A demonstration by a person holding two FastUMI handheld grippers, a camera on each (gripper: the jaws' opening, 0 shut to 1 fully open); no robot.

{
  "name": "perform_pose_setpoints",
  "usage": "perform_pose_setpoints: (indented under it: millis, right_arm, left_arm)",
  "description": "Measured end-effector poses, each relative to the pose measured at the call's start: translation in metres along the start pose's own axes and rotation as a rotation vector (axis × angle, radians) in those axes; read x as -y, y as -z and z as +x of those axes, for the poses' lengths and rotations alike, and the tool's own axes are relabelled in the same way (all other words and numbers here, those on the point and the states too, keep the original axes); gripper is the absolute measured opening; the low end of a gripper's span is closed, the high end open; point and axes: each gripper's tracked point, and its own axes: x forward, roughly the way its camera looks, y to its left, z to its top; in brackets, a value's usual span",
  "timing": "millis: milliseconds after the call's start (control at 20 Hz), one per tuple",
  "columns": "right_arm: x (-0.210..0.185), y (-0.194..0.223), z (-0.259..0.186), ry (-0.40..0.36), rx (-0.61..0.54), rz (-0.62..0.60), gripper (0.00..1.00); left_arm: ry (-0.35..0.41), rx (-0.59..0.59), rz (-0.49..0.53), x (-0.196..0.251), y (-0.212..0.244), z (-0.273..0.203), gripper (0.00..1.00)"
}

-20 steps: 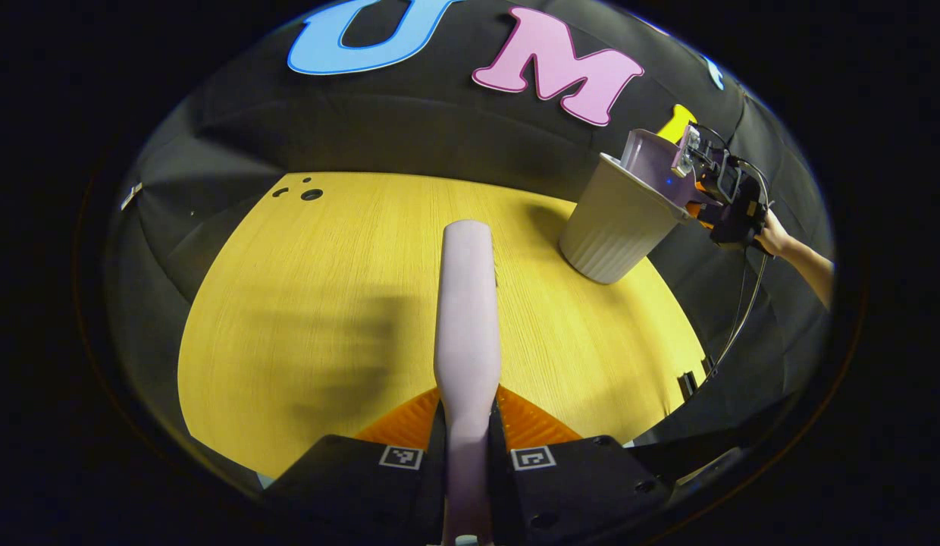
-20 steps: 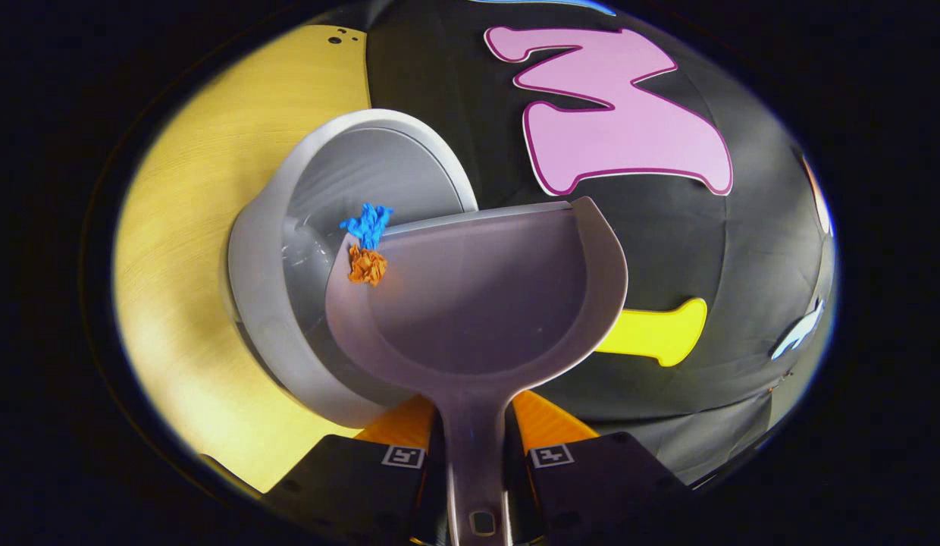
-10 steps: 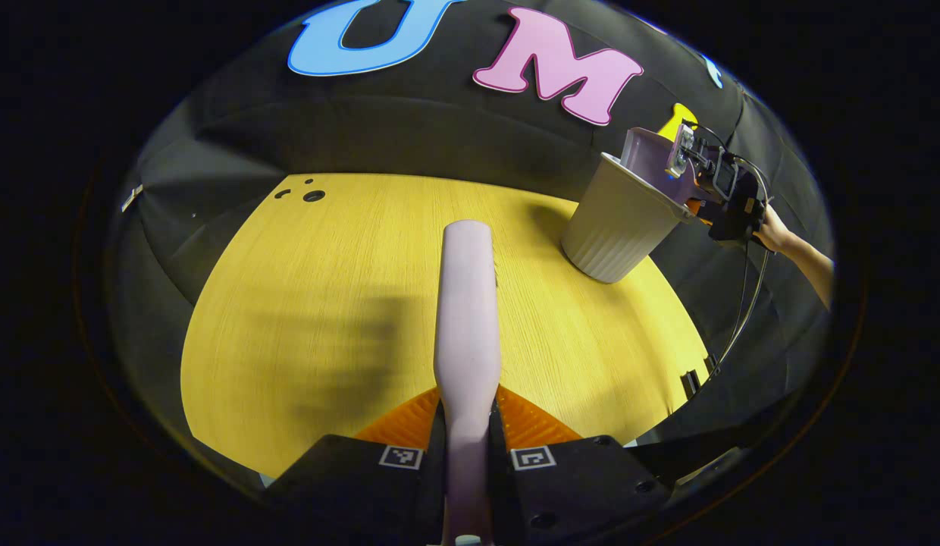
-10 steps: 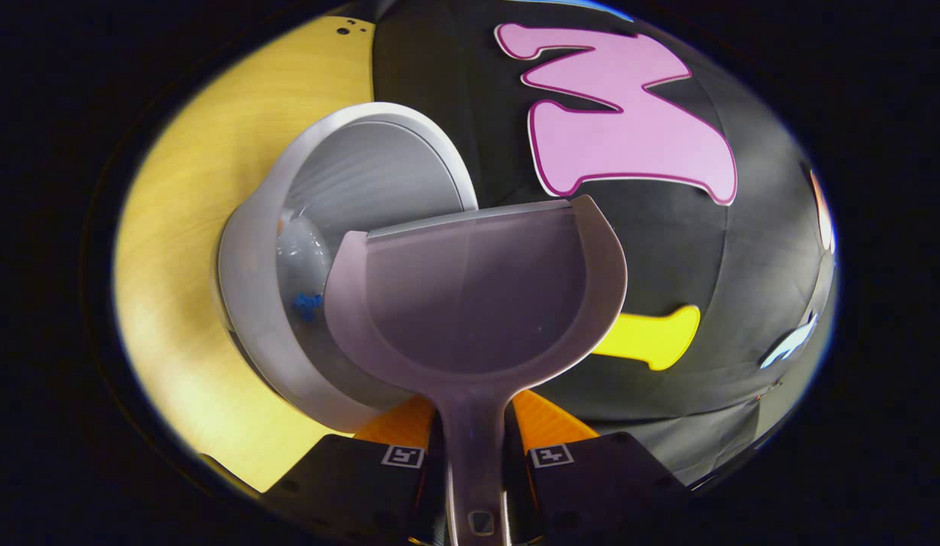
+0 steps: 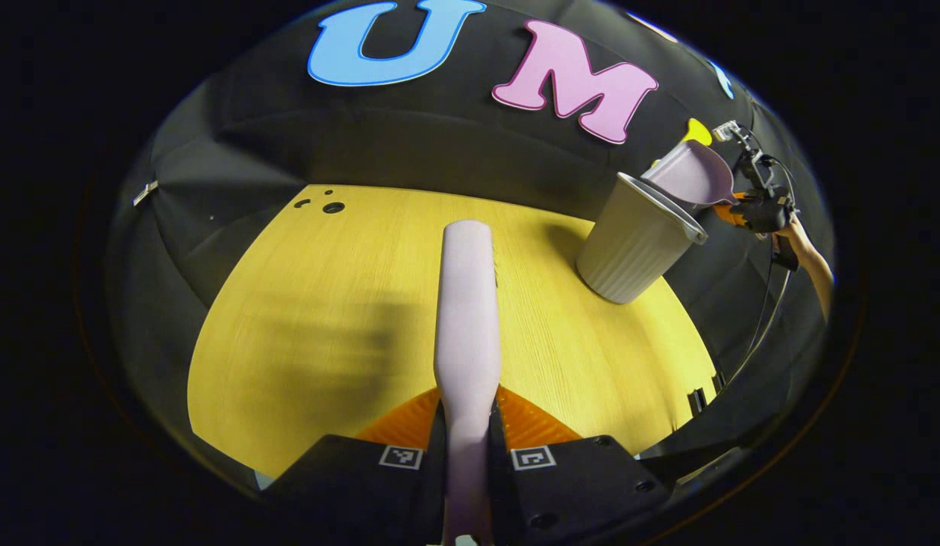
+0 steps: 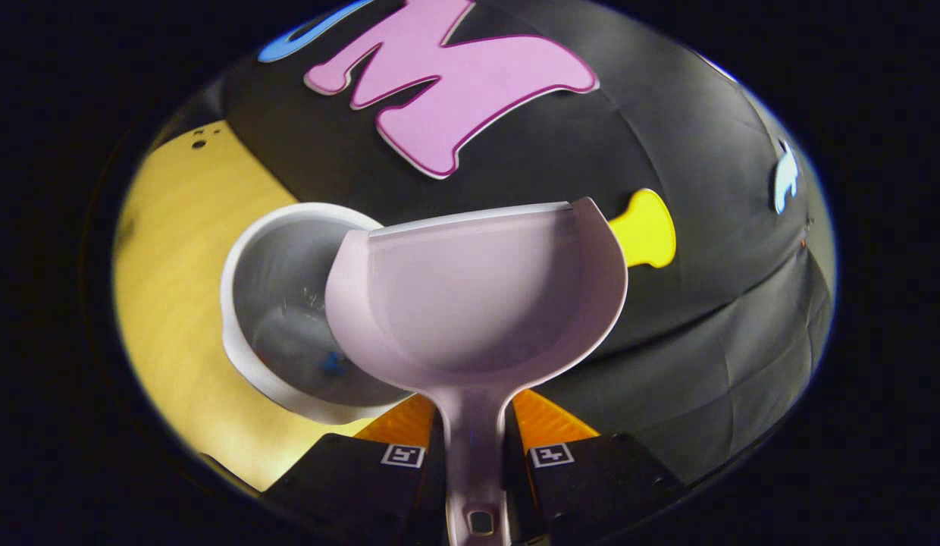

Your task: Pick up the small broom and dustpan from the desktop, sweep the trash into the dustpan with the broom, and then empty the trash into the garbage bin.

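Fingers (image 6: 428, 447) clamp dustpan (image 6: 477, 303) handle.

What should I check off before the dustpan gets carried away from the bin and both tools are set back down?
1. Dustpan scoop empty: ok, no scraps on its inner surface in the right gripper view.
2. Trash in the garbage bin: ok in part, a blue scrap lies at the bottom; any other piece cannot be told.
3. Right gripper grip on the dustpan handle: ok, both fingers press on it.
4. Left gripper grip on the broom: ok, handle clamped between the fingers.
5. Bin standing upright on the desktop: ok in the left gripper view.
6. Desktop free of leftover scraps: ok for the part seen in the left gripper view.
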Motion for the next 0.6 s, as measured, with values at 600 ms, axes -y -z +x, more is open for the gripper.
perform_pose_setpoints:
  millis: [600]
  right_arm:
    - [-0.067, -0.022, -0.118, -0.228, 0.105, 0.531, 0.36]
  left_arm:
    - [-0.044, 0.022, -0.012, -0.022, 0.017, -0.009, 0.28]
